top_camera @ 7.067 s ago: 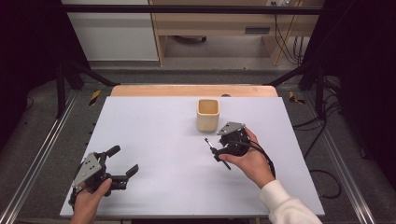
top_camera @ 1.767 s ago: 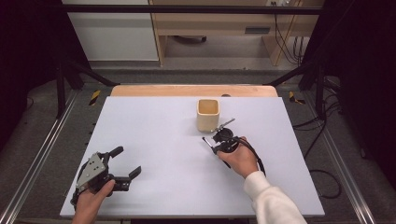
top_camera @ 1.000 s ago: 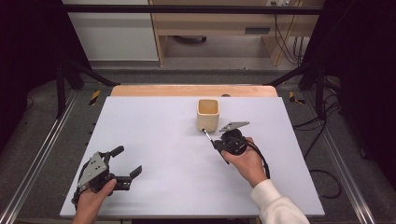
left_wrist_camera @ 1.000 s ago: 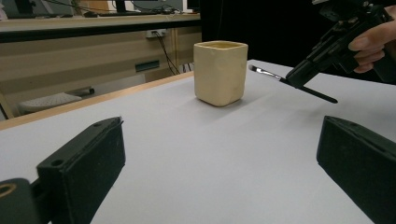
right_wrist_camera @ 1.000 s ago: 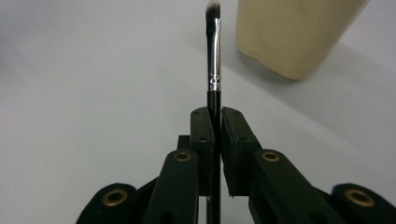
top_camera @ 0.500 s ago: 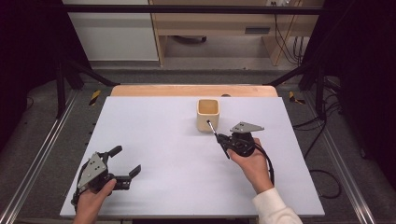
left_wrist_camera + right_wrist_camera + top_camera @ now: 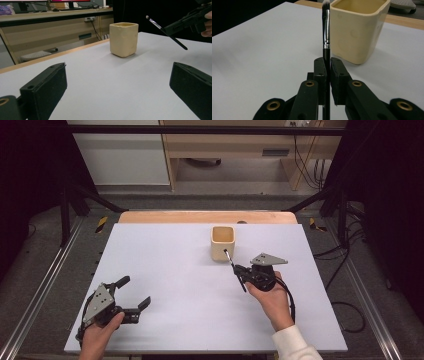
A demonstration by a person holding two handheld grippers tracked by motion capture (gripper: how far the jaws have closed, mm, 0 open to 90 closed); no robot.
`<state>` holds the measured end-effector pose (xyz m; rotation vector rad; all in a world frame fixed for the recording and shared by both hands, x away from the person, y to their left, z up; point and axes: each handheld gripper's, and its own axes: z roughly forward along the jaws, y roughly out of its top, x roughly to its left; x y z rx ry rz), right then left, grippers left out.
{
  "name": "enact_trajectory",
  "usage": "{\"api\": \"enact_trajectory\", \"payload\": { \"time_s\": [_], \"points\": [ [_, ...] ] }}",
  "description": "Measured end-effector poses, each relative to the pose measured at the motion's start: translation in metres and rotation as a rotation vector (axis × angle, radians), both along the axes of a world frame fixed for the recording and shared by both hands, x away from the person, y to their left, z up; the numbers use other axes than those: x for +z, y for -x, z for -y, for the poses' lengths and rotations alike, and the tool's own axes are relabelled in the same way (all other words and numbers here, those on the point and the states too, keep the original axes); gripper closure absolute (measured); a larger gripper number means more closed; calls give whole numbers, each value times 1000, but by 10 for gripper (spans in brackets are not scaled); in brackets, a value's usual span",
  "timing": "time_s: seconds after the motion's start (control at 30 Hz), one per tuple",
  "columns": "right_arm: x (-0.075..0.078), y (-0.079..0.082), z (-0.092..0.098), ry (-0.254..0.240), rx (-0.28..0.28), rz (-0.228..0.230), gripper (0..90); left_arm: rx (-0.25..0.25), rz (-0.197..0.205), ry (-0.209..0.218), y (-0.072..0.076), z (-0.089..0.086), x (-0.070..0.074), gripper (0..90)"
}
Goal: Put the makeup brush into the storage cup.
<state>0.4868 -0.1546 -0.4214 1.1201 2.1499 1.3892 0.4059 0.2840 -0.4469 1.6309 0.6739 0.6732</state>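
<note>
the right gripper (image 7: 243, 274) pinches a thin black brush (image 7: 235, 270) between its two pads, which are pressed together on the handle. in the right gripper view the brush (image 7: 326, 37) rises straight out from between the jaws, silver ferrule and pale bristle tip uppermost, with part of the handle running back below the pads. in the high view the brush lies slanted, its bristle end toward the far edge of the tabletop (image 7: 165, 270) and its handle end toward the near edge, crossing the gripper at about the middle of its length. the person's right hand (image 7: 272, 300) grips the tool from the near side, its cable looping beside the wrist.

the bristle tip sits just beside the near wall of the cream cup (image 7: 223, 243), close to its rim; whether it touches cannot be told. the cup stands upright near the middle of the far edge. in the left gripper view the brush (image 7: 166, 32) hangs tilted in the air to the right of the cup (image 7: 124, 39), clear of the surface.

the left gripper (image 7: 129, 297) rests near the near left corner, well apart from cup and brush, its jaws spread wide with nothing between them, held by the left hand (image 7: 97, 337).
</note>
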Motion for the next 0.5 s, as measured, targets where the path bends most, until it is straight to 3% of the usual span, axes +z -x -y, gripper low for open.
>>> {"api": "enact_trajectory", "payload": {
  "time_s": [0.5],
  "points": [
    [2, -3, -4, 40, -2, 65, 837, 2, -1, -4, 1, -1, 0, 10]
  ]
}}
